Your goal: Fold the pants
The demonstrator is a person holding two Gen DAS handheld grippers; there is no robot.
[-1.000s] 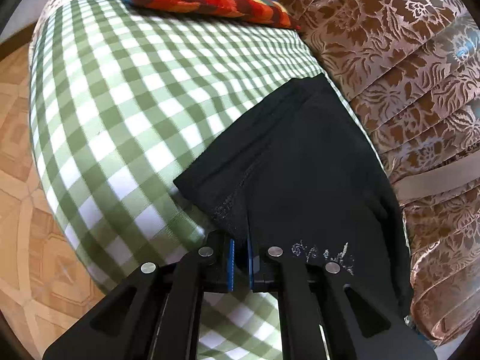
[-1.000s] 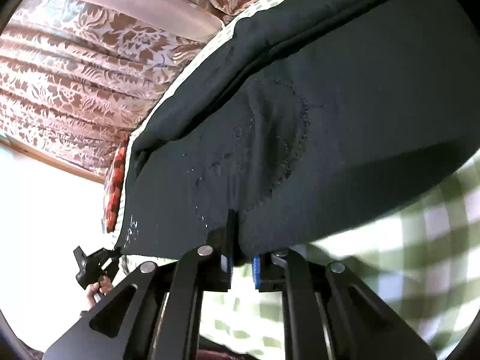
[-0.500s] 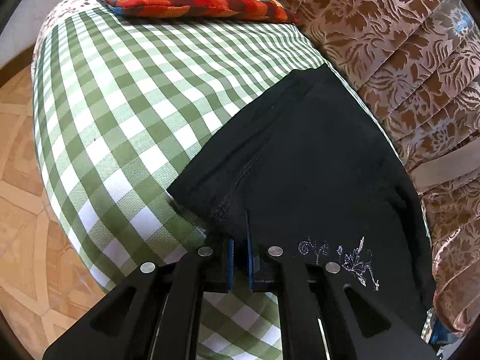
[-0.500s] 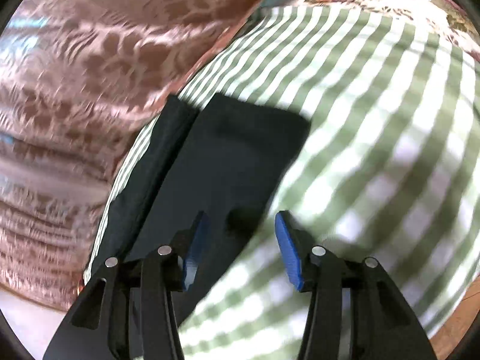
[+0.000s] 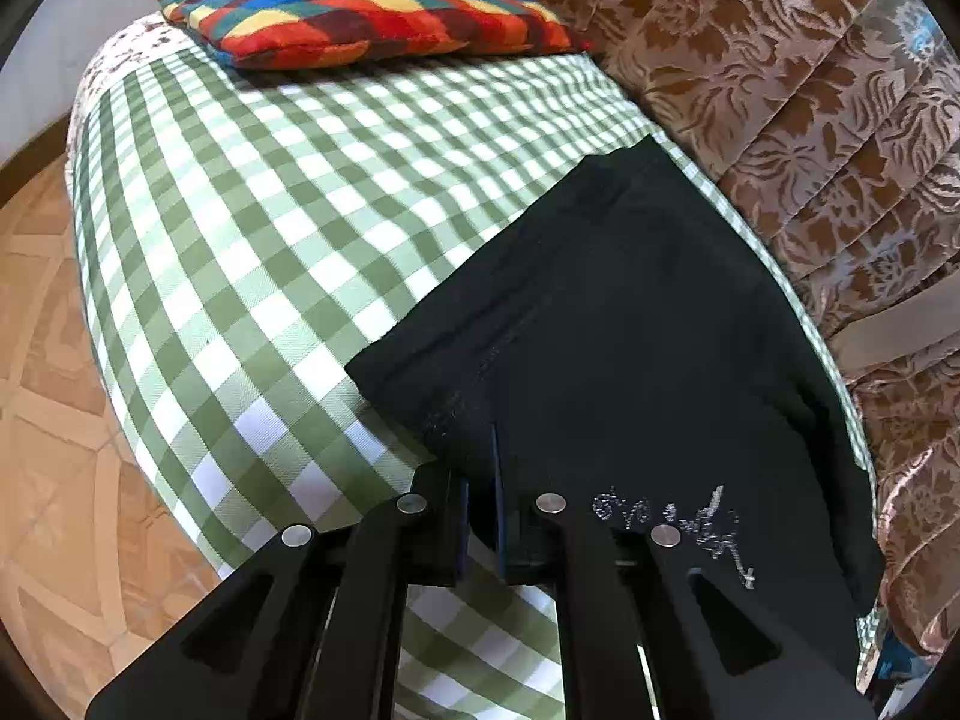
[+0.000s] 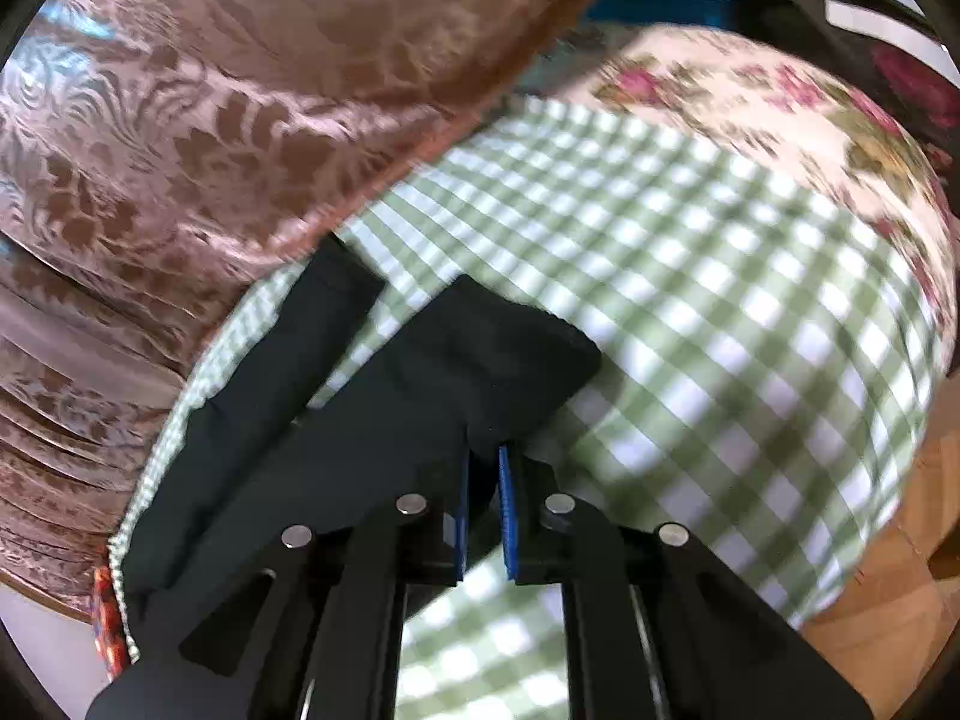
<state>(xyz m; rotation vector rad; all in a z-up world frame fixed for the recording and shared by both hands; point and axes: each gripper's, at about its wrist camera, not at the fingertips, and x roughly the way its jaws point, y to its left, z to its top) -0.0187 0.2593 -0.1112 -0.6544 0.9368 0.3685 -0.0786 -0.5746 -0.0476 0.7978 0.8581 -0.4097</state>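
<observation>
The black pants (image 5: 630,324) lie on the checked cover (image 5: 288,228), along its curtain (image 5: 810,108) side. The left gripper (image 5: 480,498) pinches their near edge. The right gripper (image 6: 483,480) has just been closing and now clamps a leg's edge. Bare cover stays free toward the pillow (image 5: 360,12).

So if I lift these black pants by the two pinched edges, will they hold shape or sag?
Probably sag: the black pants lie limp and follow the checked cover. They look thin and light, so the legs would likely trail. The left hand-held gripper and right hand-held gripper each pinch only an edge, which might slip free.
</observation>
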